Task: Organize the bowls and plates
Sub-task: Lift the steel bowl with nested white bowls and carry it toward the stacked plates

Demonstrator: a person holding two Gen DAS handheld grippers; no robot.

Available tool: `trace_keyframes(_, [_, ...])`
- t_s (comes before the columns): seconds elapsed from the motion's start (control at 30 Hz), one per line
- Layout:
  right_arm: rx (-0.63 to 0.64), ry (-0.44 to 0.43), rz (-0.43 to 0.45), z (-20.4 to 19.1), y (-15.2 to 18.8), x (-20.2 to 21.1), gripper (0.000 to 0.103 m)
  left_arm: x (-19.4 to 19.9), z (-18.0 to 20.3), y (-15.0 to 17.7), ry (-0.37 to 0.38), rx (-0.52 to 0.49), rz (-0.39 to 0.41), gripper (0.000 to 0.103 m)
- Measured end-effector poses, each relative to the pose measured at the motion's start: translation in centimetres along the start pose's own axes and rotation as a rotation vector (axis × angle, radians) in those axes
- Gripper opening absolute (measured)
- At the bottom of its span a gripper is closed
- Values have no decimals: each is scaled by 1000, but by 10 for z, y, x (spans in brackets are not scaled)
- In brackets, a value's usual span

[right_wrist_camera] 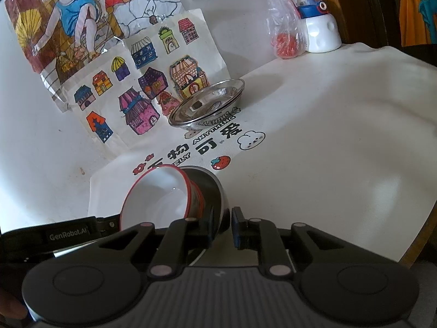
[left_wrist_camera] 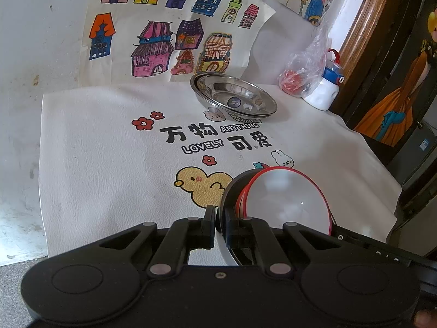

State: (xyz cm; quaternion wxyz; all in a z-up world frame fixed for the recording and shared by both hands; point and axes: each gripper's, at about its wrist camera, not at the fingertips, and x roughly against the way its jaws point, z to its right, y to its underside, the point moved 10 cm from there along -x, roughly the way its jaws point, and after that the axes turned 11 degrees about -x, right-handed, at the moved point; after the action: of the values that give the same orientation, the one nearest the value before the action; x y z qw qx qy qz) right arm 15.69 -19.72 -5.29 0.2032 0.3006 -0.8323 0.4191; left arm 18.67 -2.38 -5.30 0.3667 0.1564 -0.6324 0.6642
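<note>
Left wrist view: your left hand-held gripper (left_wrist_camera: 220, 222) clamps the nested bowls' (left_wrist_camera: 286, 199) rim, hiding it; your right hand-held gripper (right_wrist_camera: 221, 225) pinches the black bowl (right_wrist_camera: 211, 191), its base cut off.

A white mat (left_wrist_camera: 95, 164) covers the table, printed with a yellow duck (left_wrist_camera: 202, 184), red flowers (left_wrist_camera: 143, 122), a small rabbit (left_wrist_camera: 282, 158), a strawberry (right_wrist_camera: 221, 162), a little cloud face (right_wrist_camera: 250, 140) and bold black lettering (left_wrist_camera: 215, 136). Behind it, leaning up against the wall, there's a sheet of coloured house drawings (left_wrist_camera: 164, 32), with more bright cartoon pictures (right_wrist_camera: 68, 19) above and beside it. Over at the far right corner of the mat, a clear plastic bag (left_wrist_camera: 308, 63) holding something red sits just beside a white bottle (left_wrist_camera: 325, 90) with a blue cap and red strap. A brown wooden frame (left_wrist_camera: 360, 19) runs along the right edge
</note>
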Motion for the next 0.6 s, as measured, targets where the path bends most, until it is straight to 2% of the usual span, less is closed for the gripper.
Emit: trace_keyframes(0.6, [-4,9,34,-2,3,3,14,4,-1,0,22,17,29,6])
